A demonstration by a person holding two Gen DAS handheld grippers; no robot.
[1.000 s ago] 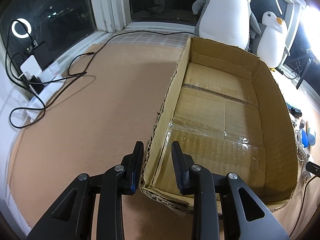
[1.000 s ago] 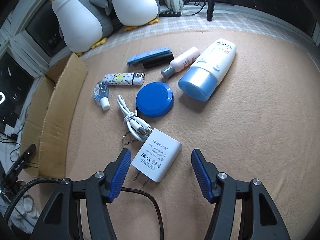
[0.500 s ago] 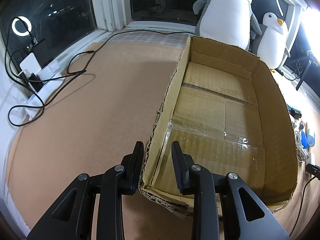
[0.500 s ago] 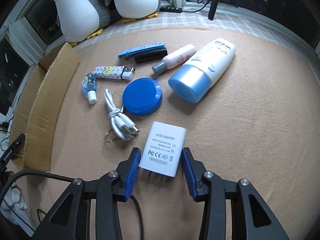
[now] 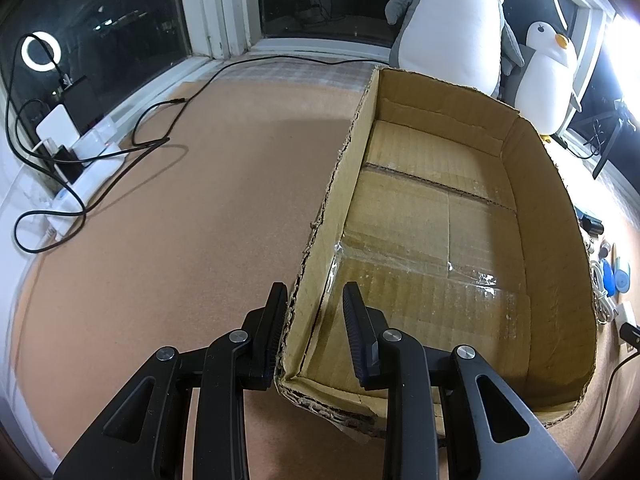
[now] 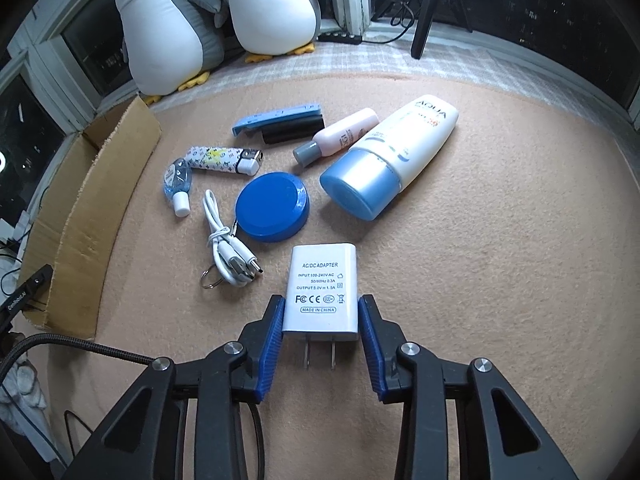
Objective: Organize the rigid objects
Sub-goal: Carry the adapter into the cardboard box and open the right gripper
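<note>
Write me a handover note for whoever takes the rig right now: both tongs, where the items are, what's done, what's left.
Left tongs: shut on the cardboard box, clamping its near-left wall.
Right tongs: closing on the white adapter, pads at its sides; it lies on the mat.
Box: nothing inside it.
On the mat: blue lid, white cable, lotion tube, pink bottle, lighter, small sanitizer bottle, blue-black clip.
Done: nothing boxed.
Left: lift the adapter into the box, then the rest.
</note>
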